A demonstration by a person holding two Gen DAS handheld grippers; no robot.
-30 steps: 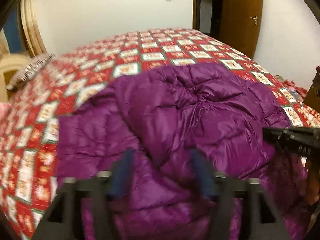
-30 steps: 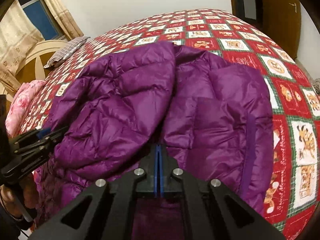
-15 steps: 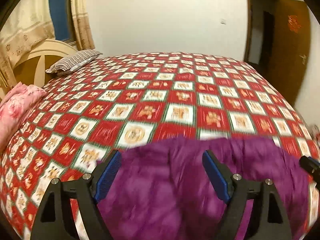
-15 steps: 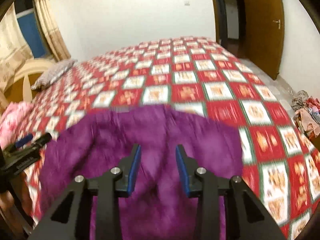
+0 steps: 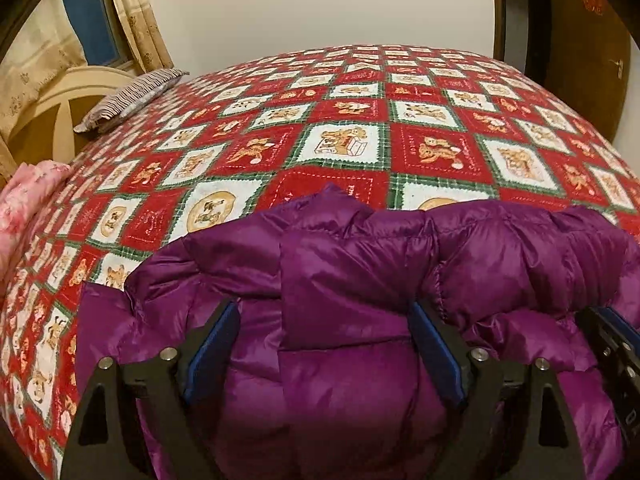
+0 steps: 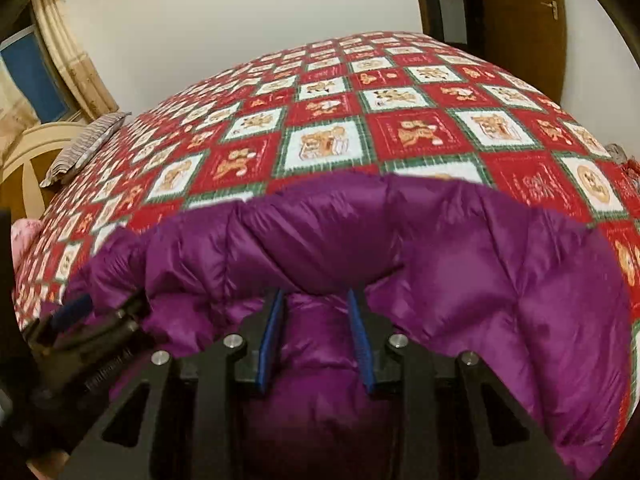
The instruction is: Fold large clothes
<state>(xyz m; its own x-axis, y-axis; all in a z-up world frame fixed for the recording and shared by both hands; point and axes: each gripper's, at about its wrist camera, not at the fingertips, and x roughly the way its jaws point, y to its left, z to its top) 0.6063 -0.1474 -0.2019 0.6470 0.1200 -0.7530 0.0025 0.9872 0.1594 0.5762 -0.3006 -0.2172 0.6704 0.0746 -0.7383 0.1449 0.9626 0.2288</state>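
A purple puffer jacket [image 5: 360, 280] lies bunched on the near part of the bed; it also fills the lower half of the right wrist view [image 6: 460, 264]. My left gripper [image 5: 324, 328] is wide open, its blue-padded fingers [image 5: 212, 348] low over the jacket with puffy fabric between them. My right gripper [image 6: 316, 320] is open by a narrower gap, fingers [image 6: 272, 332] reaching under a raised roll of the jacket. Each gripper shows at the edge of the other's view: the right one [image 5: 612, 344] and the left one [image 6: 84, 320].
The bed's red, white and green patchwork quilt [image 5: 344, 128] stretches far beyond the jacket. A striped pillow [image 5: 128, 96] and a cream headboard [image 5: 60, 100] are at far left, pink bedding [image 5: 28, 200] at left. A wooden door [image 6: 516, 12] stands at the back right.
The right gripper was shut on the jacket a second ago and has opened. Both grippers pulled back and dropped low at the jacket's near side. The jacket has settled into a bunched roll.
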